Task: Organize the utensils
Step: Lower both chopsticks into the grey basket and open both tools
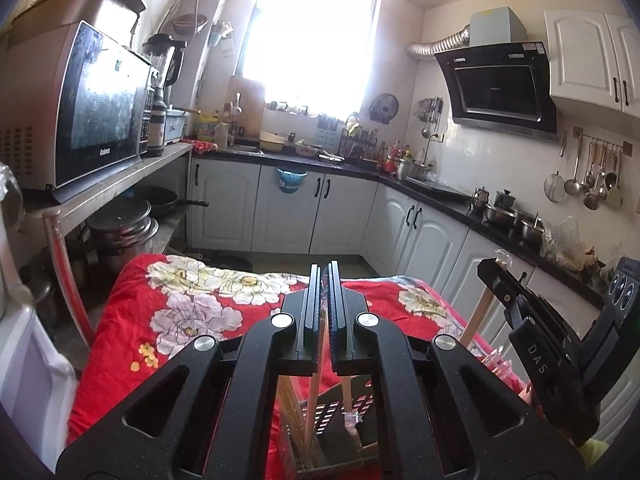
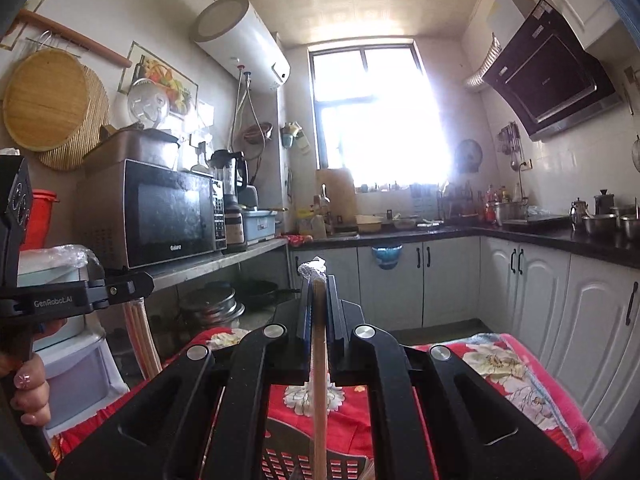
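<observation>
We hold the left gripper point(image 1: 325, 280) with its jaws drawn in tight on a bundle of wooden chopsticks in clear wrap point(image 1: 316, 376). The sticks hang down from between the jaws into the dark slotted utensil holder point(image 1: 340, 412) that sits directly beneath them on the red floral cloth point(image 1: 160, 320).

Our right gripper point(image 2: 319, 292) is likewise clamped narrow, on a single wooden stick point(image 2: 319, 392) whose wrapped top pokes just above the jaw tips. Its shaft drops straight down below the jaws toward the same slotted holder point(image 2: 288, 462); we cannot tell whether its lower end touches the holder.

To the left of those jaws, a hand point(image 2: 30, 396) grips the other gripper's handle.
</observation>
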The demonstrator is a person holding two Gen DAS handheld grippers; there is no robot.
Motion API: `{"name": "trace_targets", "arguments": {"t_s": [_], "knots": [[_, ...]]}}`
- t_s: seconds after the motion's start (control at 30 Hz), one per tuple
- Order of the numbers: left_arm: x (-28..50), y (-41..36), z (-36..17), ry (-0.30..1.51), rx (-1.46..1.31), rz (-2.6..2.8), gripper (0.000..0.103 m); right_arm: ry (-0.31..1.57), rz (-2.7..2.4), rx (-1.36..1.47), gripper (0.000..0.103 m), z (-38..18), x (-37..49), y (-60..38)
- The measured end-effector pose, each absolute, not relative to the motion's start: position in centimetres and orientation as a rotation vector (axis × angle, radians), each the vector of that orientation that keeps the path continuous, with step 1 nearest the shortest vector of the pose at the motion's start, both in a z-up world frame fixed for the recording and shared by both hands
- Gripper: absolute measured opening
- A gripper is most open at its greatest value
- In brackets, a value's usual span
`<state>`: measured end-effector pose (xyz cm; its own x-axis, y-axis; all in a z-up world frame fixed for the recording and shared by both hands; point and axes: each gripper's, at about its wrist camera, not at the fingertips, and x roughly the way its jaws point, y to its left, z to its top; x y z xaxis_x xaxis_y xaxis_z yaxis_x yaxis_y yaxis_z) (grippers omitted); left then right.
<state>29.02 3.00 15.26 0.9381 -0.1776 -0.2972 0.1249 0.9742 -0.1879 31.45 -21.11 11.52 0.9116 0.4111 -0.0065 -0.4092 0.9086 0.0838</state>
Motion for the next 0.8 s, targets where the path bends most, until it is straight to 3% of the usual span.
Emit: {"name": "trace_targets", "arguments": {"t_s": [0.3,0.37,0.43,0.53,0.7,0.8], "knots": [[29.3,2.8,13.3,0.347,-0.158,-0.153,0.001,0.075,0.429,0.083,0.008,10.2,31.5,-20.8],[29.3,2.8,12.9,0.354,-0.157,-0.154,0.002,0.101,0.43,0.095,0.021,9.8,31.4,-21.1],[29.2,2.7,12.8,0.357,-0.155,-0.152,0.002,0.12,0.431,0.111,0.027,9.5,31.2,-21.5],[29.0,2.8,12.5,0.367,-0.152,-0.151,0.002,0.13,0.423,0.102,0.028,9.2,30.5,-22.0],[28.3,2.9,12.2,0.383,-0.156,-0.148,0.002,0.144,0.427,0.108,0.038,9.1,29.2,-23.1],[28.0,2.8,12.0,0.393,-0.161,-0.143,0.011,0.152,0.421,0.116,0.04,9.1,28.4,-23.7]]}}
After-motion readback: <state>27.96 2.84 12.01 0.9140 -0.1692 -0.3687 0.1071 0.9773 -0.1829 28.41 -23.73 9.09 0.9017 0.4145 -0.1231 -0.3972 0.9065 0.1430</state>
